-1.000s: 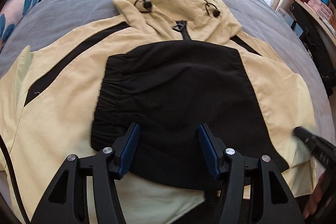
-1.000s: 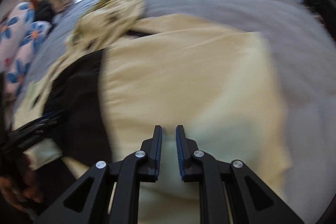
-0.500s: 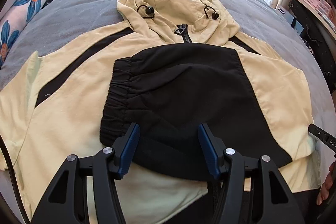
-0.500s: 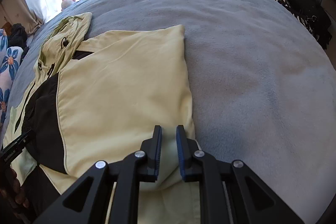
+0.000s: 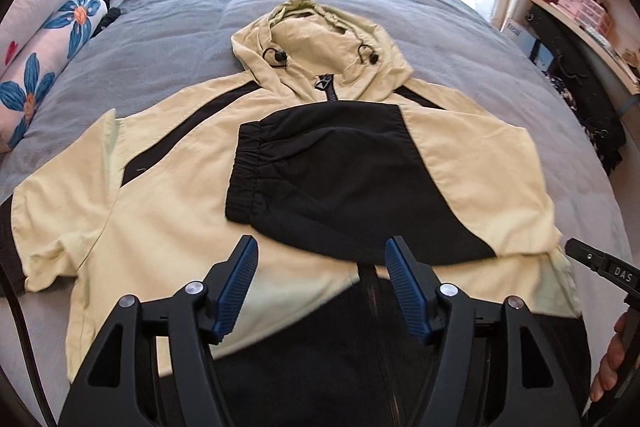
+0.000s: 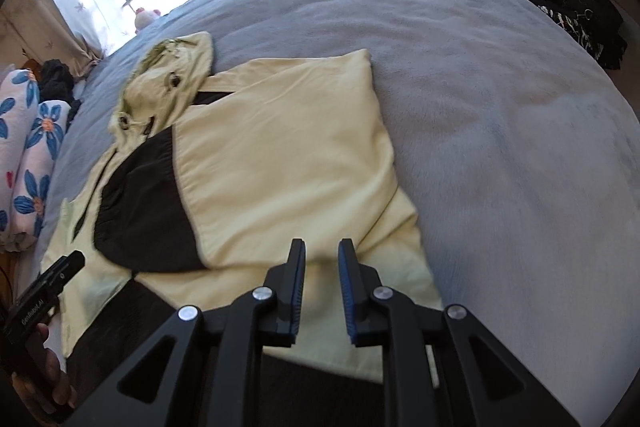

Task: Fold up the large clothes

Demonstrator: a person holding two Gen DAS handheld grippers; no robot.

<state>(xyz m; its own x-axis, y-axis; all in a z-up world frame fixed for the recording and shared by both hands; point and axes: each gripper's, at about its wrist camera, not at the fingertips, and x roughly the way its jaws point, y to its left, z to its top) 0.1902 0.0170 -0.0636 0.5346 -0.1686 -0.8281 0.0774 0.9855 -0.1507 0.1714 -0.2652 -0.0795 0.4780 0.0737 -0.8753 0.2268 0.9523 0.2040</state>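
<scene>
While the jacket (image 5: 168, 211) lies spread flat on the grey bed (image 5: 168, 27), the left gripper (image 5: 320, 279) hangs above its lower hem with nothing between the blue pads; its jaws have just been opening and now stand wide apart. From that claw the garment runs up toward twelve o'clock, the hood (image 5: 320, 43) at the far end with two black cord toggles and a short zip below it. Pale yellow cloth, black panels, and one black elastic-cuffed sleeve (image 5: 320, 179) folded across the chest. Over on the other side, the right gripper (image 6: 322, 287) hovers over the folded yellow edge at the jacket's side, jaws nearly together with a narrow gap, gripping nothing. From this claw the jacket stretches off toward eleven o'clock. Flowered pillows (image 5: 44, 39) sit at ten o'clock beside the bed. On the shelf (image 5: 592, 27) at two o'clock stand small boxes, contents too small to tell.
</scene>
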